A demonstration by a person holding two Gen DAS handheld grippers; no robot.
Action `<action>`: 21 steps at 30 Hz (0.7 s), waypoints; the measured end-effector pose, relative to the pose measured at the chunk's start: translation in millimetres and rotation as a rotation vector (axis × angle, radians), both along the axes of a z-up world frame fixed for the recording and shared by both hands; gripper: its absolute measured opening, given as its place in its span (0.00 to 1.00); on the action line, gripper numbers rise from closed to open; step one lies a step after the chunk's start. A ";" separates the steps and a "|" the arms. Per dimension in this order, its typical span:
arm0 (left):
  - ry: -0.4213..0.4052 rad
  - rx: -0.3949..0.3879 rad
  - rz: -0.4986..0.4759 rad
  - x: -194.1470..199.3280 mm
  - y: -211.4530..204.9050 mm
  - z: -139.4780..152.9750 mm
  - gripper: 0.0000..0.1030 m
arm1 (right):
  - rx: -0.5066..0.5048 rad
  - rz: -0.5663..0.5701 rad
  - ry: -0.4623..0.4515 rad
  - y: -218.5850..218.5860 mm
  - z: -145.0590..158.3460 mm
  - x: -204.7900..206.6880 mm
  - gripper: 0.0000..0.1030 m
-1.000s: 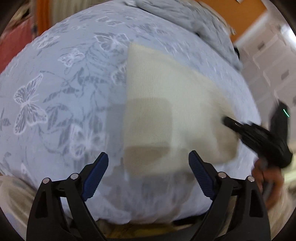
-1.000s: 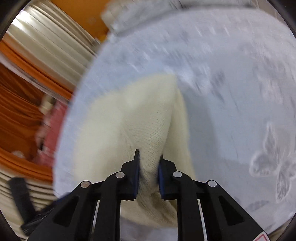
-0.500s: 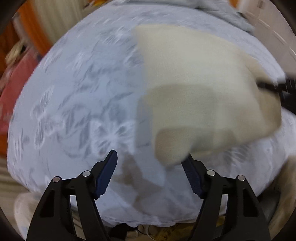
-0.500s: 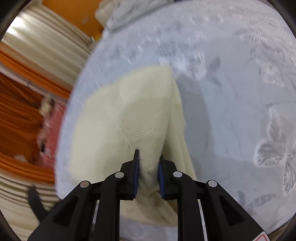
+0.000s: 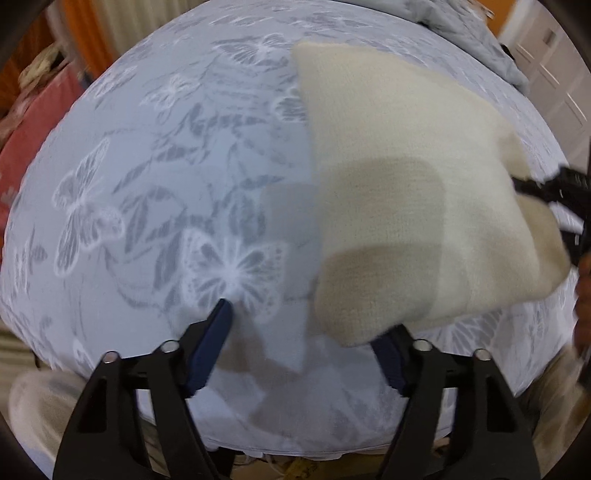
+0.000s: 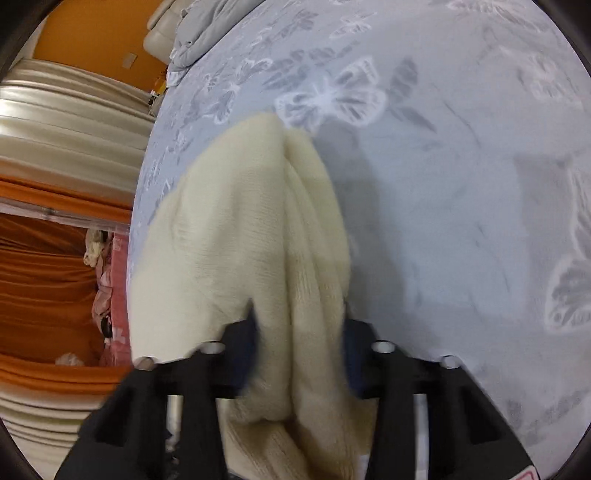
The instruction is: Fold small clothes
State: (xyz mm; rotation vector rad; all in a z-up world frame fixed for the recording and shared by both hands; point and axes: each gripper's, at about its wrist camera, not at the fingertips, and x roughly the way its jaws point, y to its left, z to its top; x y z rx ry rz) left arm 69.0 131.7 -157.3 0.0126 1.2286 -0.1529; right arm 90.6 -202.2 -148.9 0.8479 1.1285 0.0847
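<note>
Cream knit garment (image 5: 413,206) spread on the butterfly-print sheet (image 5: 155,206) of a bed, its near corner lifted and overlapping the right finger of the left hand-held gripper (image 5: 306,343). Left jaws spread wide, gripping nothing. Right hand-held gripper (image 6: 299,332) with a bunched fold of the same cream knit between its fingers, jaws parted around the thick fabric; firmness of the pinch unclear through blur. Grey bedding (image 6: 199,33) at the far edge.

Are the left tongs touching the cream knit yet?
Cannot tell. In the left wrist view the left tongs stand wide open; the cream knit overlaps one fingertip, hiding whether they meet. The right tongs have it between their fingers.
</note>
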 end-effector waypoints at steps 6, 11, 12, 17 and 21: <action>-0.107 0.111 -0.094 11.8 -13.6 20.8 0.60 | -0.109 0.029 -0.178 8.6 47.4 -37.0 0.21; -0.061 0.107 -0.082 22.7 -17.7 4.6 0.63 | -0.091 -0.067 -0.028 -12.8 -1.3 -49.5 0.34; -0.070 0.112 -0.086 21.6 -19.4 6.3 0.63 | -0.105 -0.097 -0.040 -15.7 9.8 -54.4 0.38; -0.090 0.037 -0.030 0.7 -8.3 29.3 0.71 | -0.194 -0.002 -0.134 -9.6 61.9 -70.9 0.48; -0.109 0.016 0.001 1.6 -7.0 31.3 0.80 | -0.150 0.061 -0.052 10.0 34.4 -76.1 0.64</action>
